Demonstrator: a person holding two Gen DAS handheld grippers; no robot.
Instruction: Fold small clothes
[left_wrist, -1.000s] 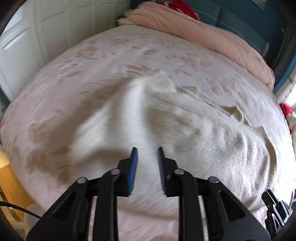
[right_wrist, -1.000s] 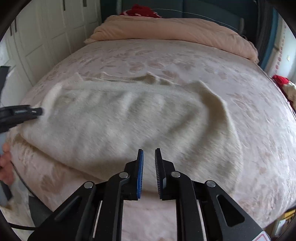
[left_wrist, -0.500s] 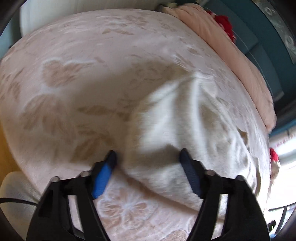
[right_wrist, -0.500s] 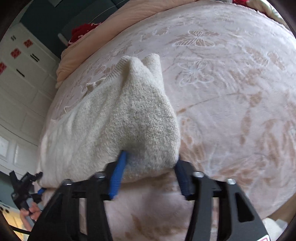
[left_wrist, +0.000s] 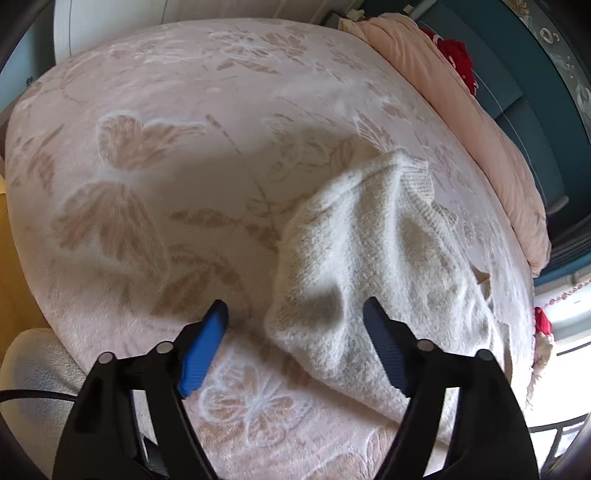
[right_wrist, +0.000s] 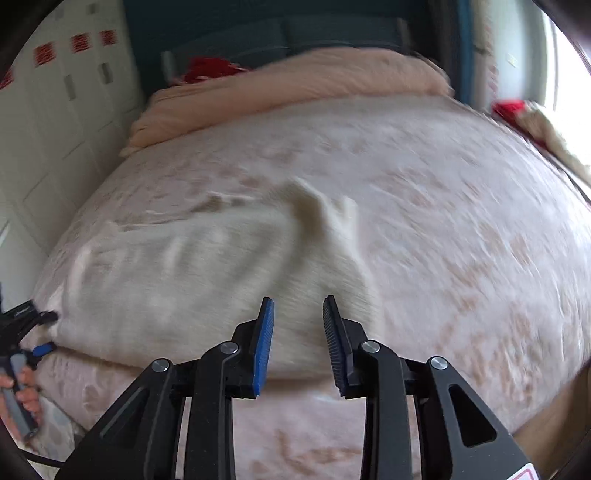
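A cream knitted sweater (left_wrist: 369, 266) is spread on the pink butterfly bedspread (left_wrist: 147, 184), near the bed's near edge. The left hand-held gripper (left_wrist: 295, 314) is opening wide around the sweater's left corner, with nothing pinched. The right hand-held gripper (right_wrist: 298, 321) is opening above the sweater's near edge, and nothing is held.

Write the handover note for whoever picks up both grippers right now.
Left gripper: jaws opening, wide; the near corner of the cream knitted garment lies between them, not pinched.
Right gripper: jaws opening, nothing clamped, above the garment's near edge.
Garment: spread across the pink butterfly-print bedspread, rumpled, one end humped up.
Done: no finished fold shows.
Left: flatten it, fold it, and set it aside. The right view is blurred, so check the far edge yourself.
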